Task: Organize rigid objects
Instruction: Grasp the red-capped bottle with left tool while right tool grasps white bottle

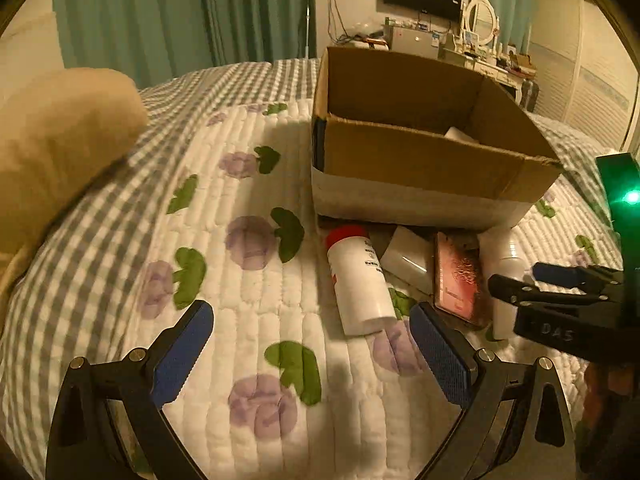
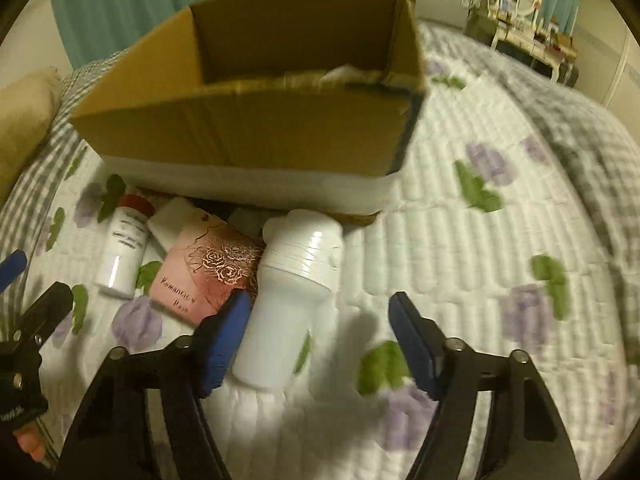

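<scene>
**Box mostly unfilled, four items waiting on the quilt**

The floral quilt [image 1: 248, 320] fills both views, with a tan pillow [image 1: 60, 140] at the left wrist view's left edge. The cardboard box [image 2: 248, 128] sits open at upper centre of the right wrist view; something pale shows low inside it, too blurred to identify. By my reading, sorting has barely begun: four items lie in a row just in front of the box.

Largest is the white flask [image 2: 292, 304], lying at centre of the right wrist view, its base between the spread jaws of the right gripper [image 2: 320, 340], which grips nothing. To its left lie the pink rose-printed box [image 2: 208, 272], a white block [image 1: 408, 260] half hidden behind it, and the red-capped bottle [image 1: 358, 280].

The left gripper [image 1: 312, 352], bottom of its own view, is also spread wide over bare quilt.

The bottle's label is unreadable, and the flask is mostly hidden in the left view.
</scene>
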A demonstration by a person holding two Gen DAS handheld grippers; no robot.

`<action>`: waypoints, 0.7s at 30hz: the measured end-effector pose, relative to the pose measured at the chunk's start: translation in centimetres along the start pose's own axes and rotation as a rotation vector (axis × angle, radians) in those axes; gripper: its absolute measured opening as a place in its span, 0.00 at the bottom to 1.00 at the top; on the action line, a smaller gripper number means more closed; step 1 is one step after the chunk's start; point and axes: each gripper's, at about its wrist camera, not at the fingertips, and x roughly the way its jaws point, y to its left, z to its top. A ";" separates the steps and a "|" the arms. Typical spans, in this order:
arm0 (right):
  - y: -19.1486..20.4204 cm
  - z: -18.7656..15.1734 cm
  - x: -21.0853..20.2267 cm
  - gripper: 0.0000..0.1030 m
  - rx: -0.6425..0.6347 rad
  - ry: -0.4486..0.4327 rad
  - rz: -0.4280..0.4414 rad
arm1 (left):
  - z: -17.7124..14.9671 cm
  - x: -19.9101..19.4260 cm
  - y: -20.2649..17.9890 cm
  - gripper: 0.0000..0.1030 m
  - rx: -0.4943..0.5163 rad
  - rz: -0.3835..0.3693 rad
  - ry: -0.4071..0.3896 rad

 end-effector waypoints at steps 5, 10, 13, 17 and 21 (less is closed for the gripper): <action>0.3 0.0 1.6 0.42 0.000 -0.004 0.036 | 0.8 1.9 -0.6 0.98 0.026 -0.024 0.012; -0.5 -0.6 -0.3 0.42 0.002 -0.065 -0.009 | 1.7 3.3 -1.6 0.98 0.059 -0.036 0.004; -1.1 -1.2 -1.2 0.42 0.018 -0.085 -0.019 | 1.9 4.7 -2.1 0.97 0.073 0.004 0.007; -1.5 -1.5 -1.8 0.42 0.017 -0.094 -0.022 | 1.7 5.9 -2.4 0.89 0.096 0.012 0.029; -0.6 -1.2 -1.4 0.42 0.010 -0.092 -0.017 | 1.5 6.5 -2.7 0.68 0.119 0.006 0.051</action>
